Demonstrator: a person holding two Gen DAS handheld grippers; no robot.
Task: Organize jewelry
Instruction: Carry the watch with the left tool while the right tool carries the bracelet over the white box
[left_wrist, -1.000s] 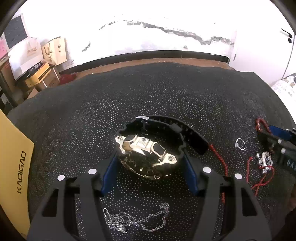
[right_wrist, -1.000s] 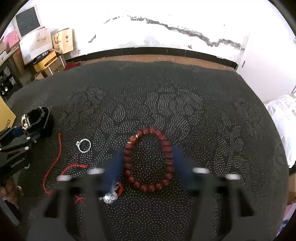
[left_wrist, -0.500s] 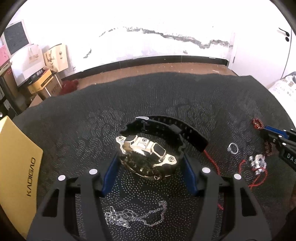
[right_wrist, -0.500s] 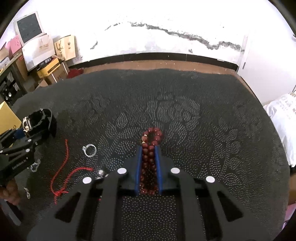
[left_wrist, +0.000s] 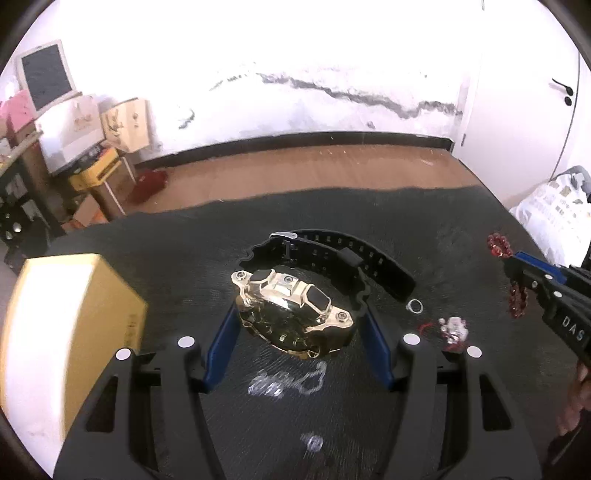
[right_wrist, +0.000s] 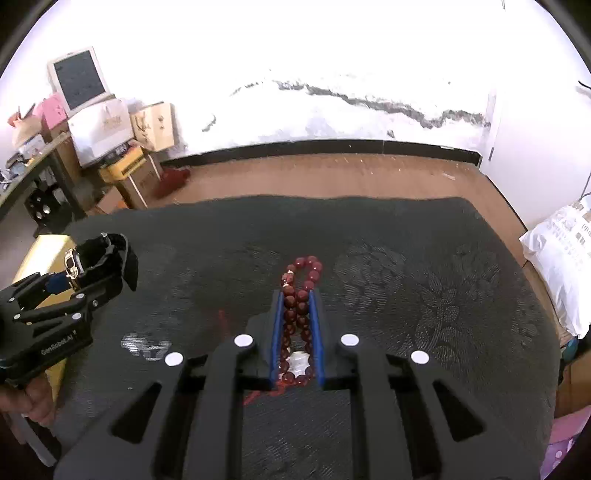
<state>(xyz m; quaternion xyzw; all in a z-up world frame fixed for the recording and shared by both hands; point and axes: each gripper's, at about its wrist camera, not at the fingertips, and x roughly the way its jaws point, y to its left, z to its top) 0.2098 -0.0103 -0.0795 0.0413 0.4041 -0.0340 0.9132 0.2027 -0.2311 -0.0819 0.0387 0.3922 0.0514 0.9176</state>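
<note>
My left gripper (left_wrist: 295, 332) is shut on a gold watch (left_wrist: 293, 314) with a black strap and holds it above the dark patterned cloth (left_wrist: 184, 266). My right gripper (right_wrist: 298, 314) is shut on a dark red bead bracelet (right_wrist: 301, 280) and holds it off the cloth; it also shows at the right of the left wrist view (left_wrist: 500, 245). A silver chain (left_wrist: 284, 380), a small silver ring (left_wrist: 414, 305) and a silver charm on red cord (left_wrist: 453, 328) lie on the cloth. The left gripper with the watch shows in the right wrist view (right_wrist: 85, 269).
A yellow box (left_wrist: 70, 325) stands at the cloth's left edge. Beyond the cloth's far edge is brown floor (right_wrist: 332, 177) and a white wall. Cartons and a shelf (right_wrist: 110, 147) stand far left. A white bag (right_wrist: 565, 258) lies at the right.
My right gripper closed on the bead bracelet and lifted it. My left gripper rose with the watch and moved towards the yellow box.
</note>
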